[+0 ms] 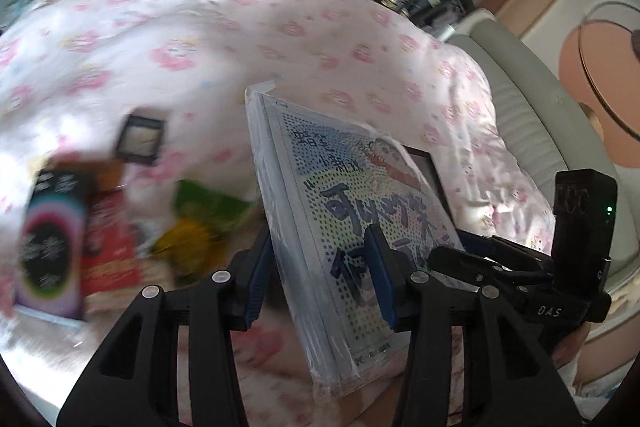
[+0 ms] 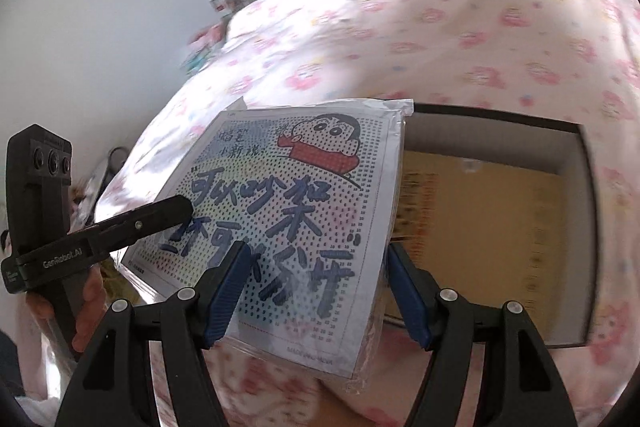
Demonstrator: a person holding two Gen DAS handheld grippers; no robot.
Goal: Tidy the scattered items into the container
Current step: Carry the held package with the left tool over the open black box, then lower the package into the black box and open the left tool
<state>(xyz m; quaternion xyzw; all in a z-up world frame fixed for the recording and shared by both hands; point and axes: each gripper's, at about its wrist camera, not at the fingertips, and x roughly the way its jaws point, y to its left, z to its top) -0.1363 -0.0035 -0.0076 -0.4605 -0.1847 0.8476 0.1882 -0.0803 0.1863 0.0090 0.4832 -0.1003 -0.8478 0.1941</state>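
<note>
A flat cartoon craft kit in clear plastic wrap (image 1: pixel 352 227) (image 2: pixel 288 227) is held tilted above the bed. My left gripper (image 1: pixel 320 279) is shut on its edge, and its finger shows in the right wrist view (image 2: pixel 152 215). My right gripper (image 2: pixel 316 291) stands open around the kit's near edge, and its body shows in the left wrist view (image 1: pixel 580 247). The open cardboard box (image 2: pixel 576 211), black-rimmed with a tan floor, sits on the bed just right of the kit.
Scattered on the pink flowered duvet (image 1: pixel 200 39) at left lie a dark box with coloured rings (image 1: pixel 52 247), a red packet (image 1: pixel 108 239), a green and yellow packet (image 1: pixel 200 223) and a small black-framed square (image 1: pixel 140 139). A padded headboard (image 1: pixel 532 115) is at right.
</note>
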